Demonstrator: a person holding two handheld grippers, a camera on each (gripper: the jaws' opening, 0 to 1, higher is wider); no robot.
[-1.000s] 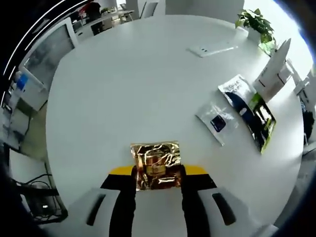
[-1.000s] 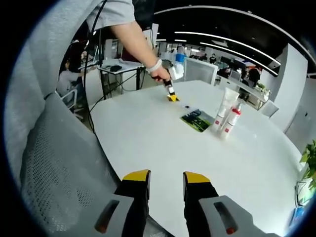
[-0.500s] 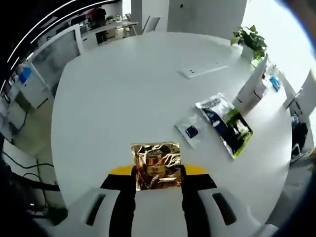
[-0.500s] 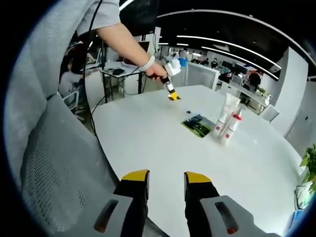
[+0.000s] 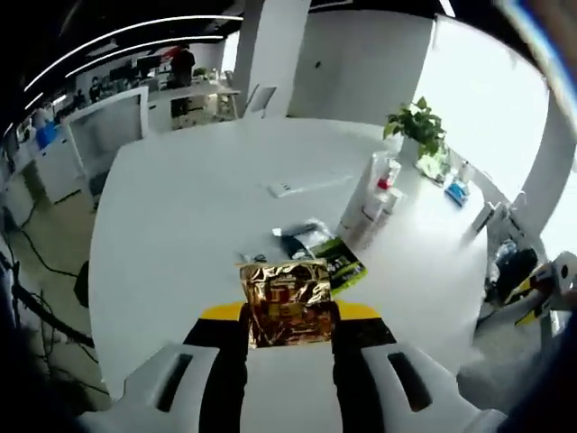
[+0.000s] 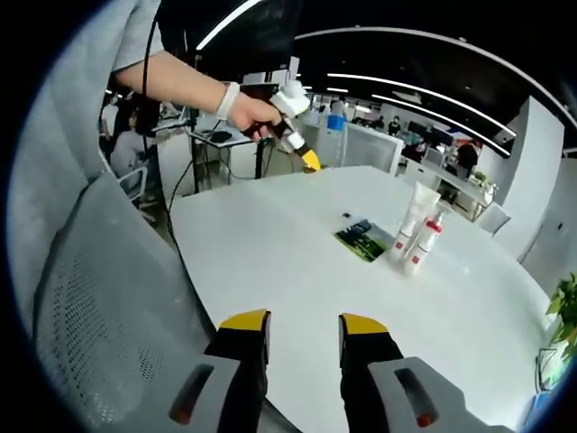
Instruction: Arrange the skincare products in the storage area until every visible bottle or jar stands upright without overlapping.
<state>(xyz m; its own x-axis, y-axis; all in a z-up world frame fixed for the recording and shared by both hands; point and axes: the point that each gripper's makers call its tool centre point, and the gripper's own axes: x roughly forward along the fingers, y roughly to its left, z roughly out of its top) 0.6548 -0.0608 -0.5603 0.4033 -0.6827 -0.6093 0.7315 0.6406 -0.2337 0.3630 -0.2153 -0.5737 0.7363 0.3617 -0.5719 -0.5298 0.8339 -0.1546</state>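
Note:
My left gripper (image 5: 288, 313) is shut on a crinkled gold foil sachet (image 5: 284, 287), held in the air above the white round table (image 5: 189, 207). Beyond it lie a dark-and-green sachet (image 5: 326, 260) and a small clear sachet (image 5: 255, 258). A white tube (image 5: 368, 187) and a red-capped bottle (image 5: 382, 200) stand upright beside them. In the right gripper view, a person's hand holds the left gripper (image 6: 305, 157) high over the table's far side. The tube (image 6: 416, 209), bottle (image 6: 424, 238) and sachets (image 6: 361, 239) sit mid-table. My right gripper (image 6: 305, 325) is open, over the near table edge.
A potted plant (image 5: 418, 132) and small items stand at the table's far edge, and a flat white device (image 5: 299, 186) lies mid-table. A grey mesh chair (image 6: 99, 316) is close on the left. Office desks and people fill the background.
The left gripper has risen and tilted up with the gold sachet still held, so its view now looks across the table. The right gripper has hardly moved.

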